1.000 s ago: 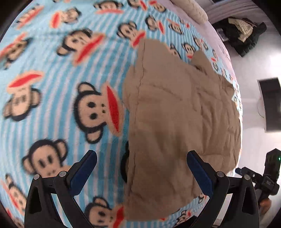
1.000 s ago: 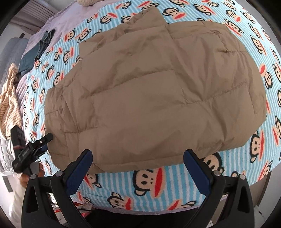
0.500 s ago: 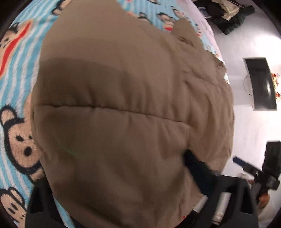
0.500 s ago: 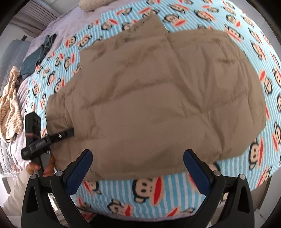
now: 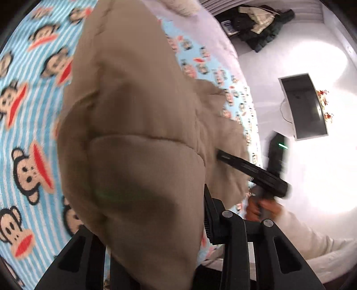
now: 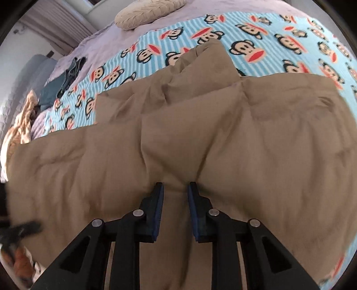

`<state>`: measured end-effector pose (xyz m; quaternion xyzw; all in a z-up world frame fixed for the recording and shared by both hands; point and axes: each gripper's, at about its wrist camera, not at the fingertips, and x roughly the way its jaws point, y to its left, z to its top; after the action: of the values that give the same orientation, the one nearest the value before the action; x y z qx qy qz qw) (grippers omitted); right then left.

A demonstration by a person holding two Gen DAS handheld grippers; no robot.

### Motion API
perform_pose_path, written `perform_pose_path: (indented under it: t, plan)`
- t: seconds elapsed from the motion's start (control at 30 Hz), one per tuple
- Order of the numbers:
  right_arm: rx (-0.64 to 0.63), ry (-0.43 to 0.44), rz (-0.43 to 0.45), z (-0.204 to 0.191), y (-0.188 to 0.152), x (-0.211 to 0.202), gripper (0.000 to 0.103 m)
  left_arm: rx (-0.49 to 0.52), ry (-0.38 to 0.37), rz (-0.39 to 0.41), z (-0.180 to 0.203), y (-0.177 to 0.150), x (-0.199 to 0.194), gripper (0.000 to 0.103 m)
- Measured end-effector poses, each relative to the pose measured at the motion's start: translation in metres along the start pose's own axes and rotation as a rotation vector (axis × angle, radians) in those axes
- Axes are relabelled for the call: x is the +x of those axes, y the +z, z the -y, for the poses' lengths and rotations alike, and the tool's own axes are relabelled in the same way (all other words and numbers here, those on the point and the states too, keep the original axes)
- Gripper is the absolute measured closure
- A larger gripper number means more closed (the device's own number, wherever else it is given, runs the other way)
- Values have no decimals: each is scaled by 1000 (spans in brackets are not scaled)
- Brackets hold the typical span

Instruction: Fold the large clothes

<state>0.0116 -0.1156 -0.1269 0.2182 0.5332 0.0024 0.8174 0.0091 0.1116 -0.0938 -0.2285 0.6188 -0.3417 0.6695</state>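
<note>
Tan, quilted and puffy, the jacket (image 6: 200, 138) on the monkey-print blanket (image 6: 279, 38) looks light, soft and springy, best pinched at its hem, where the right gripper (image 6: 175, 189) clamps a fold while the left gripper (image 5: 156, 223) grips a raised edge.

Monkey-print blanket (image 6: 256, 29), pillow (image 6: 149, 11), perhaps monitor (image 5: 303, 107)
</note>
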Motion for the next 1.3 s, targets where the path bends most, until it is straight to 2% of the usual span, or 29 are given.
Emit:
perform_pose_path:
  t: [0.23, 0.37, 0.43, 0.5, 0.57, 0.7, 0.73, 0.8, 0.87, 0.9, 0.93, 0.97, 1.0, 1.17, 1.3]
  plan:
    - [46, 116, -53, 27, 24, 38, 82, 79, -13, 4, 110, 12, 15, 66]
    - [118, 217, -90, 50, 30, 53, 89, 95, -21, -8, 165, 22, 57, 66]
    - [163, 273, -107, 60, 31, 56, 90, 126, 5, -23, 189, 29, 81, 66]
    - [211, 328, -139, 70, 33, 54, 90, 153, 21, -39, 200, 25, 89, 66]
    - [228, 346, -146, 84, 35, 39, 90, 173, 21, -55, 213, 32, 105, 66]
    - [244, 339, -91, 123, 33, -8, 90, 219, 60, -102, 218, 34, 136, 66]
    - [260, 328, -64, 139, 30, -24, 85, 221, 69, -121, 221, 34, 149, 66]
    - [304, 304, -13, 168, 21, -52, 85, 217, 59, -155, 223, 37, 175, 58]
    - [351, 275, 24, 193, 7, -75, 80, 214, 23, -179, 224, 36, 199, 29]
    - [375, 259, 39, 205, -3, -86, 76, 218, 12, -193, 225, 36, 214, 23]
    - [393, 243, 48, 215, -11, -94, 61, 219, 0, -202, 225, 36, 226, 16]
    - [407, 225, 58, 223, -20, -102, 45, 220, -21, -218, 225, 37, 241, 14]
    - [416, 206, 71, 230, -30, -112, 42, 222, -32, -231, 226, 38, 253, 14]
    - [408, 147, 95, 239, -68, -145, 41, 250, 3, -257, 236, 45, 298, 14]
    - [362, 251, 139, 239, -91, -176, 41, 238, 39, -257, 243, 49, 309, 14]
